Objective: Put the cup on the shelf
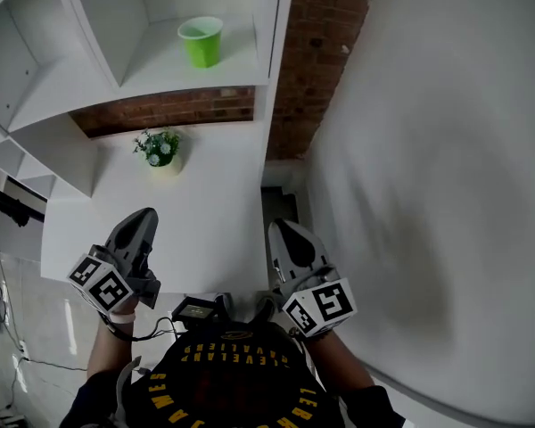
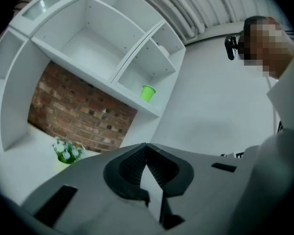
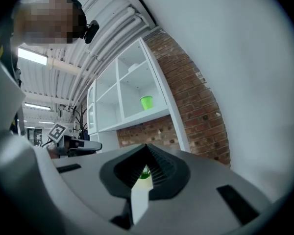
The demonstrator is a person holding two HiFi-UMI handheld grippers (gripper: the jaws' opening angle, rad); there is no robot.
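A green cup [image 1: 201,41] stands upright in the right-hand cubby of the white shelf [image 1: 187,83]; it is small and far off in the left gripper view [image 2: 147,93] and the right gripper view [image 3: 146,102]. Both grippers hang low near the person's body, far from the cup. My left gripper [image 1: 143,214] points toward the shelf, and its jaws meet at the tip [image 2: 146,145] with nothing between them. My right gripper [image 1: 276,226] is beside it, also shut and empty [image 3: 147,146].
A small potted plant [image 1: 160,148] with white flowers sits on the white counter [image 1: 214,212] below the shelf. A brick wall [image 1: 312,61] runs behind the shelf unit. A plain white wall [image 1: 446,194] fills the right side. Other cubbies hold nothing visible.
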